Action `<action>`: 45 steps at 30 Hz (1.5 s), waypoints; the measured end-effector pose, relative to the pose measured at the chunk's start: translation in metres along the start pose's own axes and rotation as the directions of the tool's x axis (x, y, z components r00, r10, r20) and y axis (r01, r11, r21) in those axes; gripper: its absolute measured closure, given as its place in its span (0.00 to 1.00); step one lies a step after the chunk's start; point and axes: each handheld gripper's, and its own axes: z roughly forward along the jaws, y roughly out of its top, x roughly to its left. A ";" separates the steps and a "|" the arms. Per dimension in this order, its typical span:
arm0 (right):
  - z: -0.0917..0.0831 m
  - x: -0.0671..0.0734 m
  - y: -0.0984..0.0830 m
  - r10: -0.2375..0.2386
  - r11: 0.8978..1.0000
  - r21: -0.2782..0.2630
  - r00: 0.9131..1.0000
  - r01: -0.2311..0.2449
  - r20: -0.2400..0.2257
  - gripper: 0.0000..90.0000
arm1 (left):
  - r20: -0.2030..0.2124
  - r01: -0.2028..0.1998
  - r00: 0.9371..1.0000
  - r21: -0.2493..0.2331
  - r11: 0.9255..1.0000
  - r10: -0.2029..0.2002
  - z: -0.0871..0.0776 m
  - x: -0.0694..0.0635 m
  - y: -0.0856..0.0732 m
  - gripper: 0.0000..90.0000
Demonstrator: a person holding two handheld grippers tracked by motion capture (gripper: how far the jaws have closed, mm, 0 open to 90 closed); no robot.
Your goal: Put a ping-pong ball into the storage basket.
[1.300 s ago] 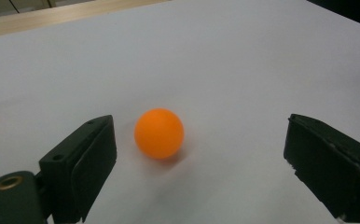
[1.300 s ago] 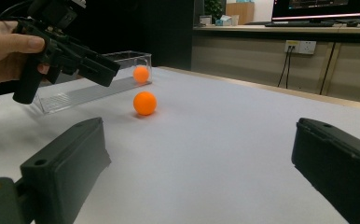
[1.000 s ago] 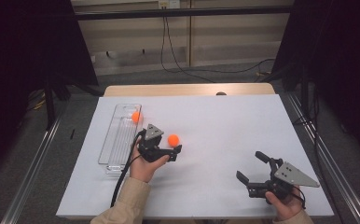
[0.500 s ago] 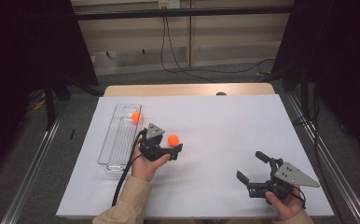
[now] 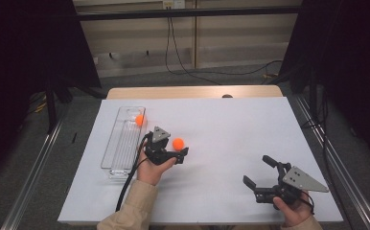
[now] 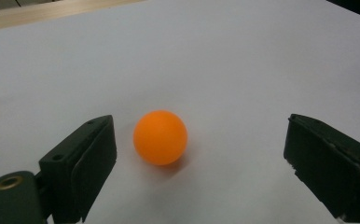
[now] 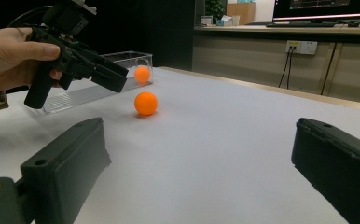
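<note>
On the table (image 5: 231,115), white sheet, largest item: bare room right and far, edges well off. Clear tray (image 5: 121,143), left side, one orange ball (image 5: 139,120) at its far end. Right gripper (image 5: 262,179), near right, jaws wide, empty. Left gripper (image 5: 176,151), jaws wide around the loose orange ball (image 6: 160,137), pads apart from it. Nothing has shifted since a second ago; grasp not yet made.

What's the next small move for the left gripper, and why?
Probably close the left gripper on the ball. The ball sits on the sheet between the open jaws, touching neither, nearer one jaw. The tray already holds another ball, which suggests this one goes there too.
</note>
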 end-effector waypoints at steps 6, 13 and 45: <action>0.000 0.000 0.000 0.000 1.000 -0.002 1.000 0.000 0.000 0.03 | -0.011 0.001 1.000 0.007 1.000 -0.001 0.003 0.001 -0.001 0.10; 0.000 0.000 0.000 0.000 1.000 -0.002 1.000 0.000 0.000 0.03 | -0.011 0.002 1.000 0.014 1.000 -0.002 0.007 0.000 -0.001 0.10; 0.000 0.000 0.000 -0.003 1.000 -0.002 1.000 0.003 -0.003 0.03 | -0.034 0.014 0.999 0.013 1.000 -0.014 0.020 0.001 0.000 0.11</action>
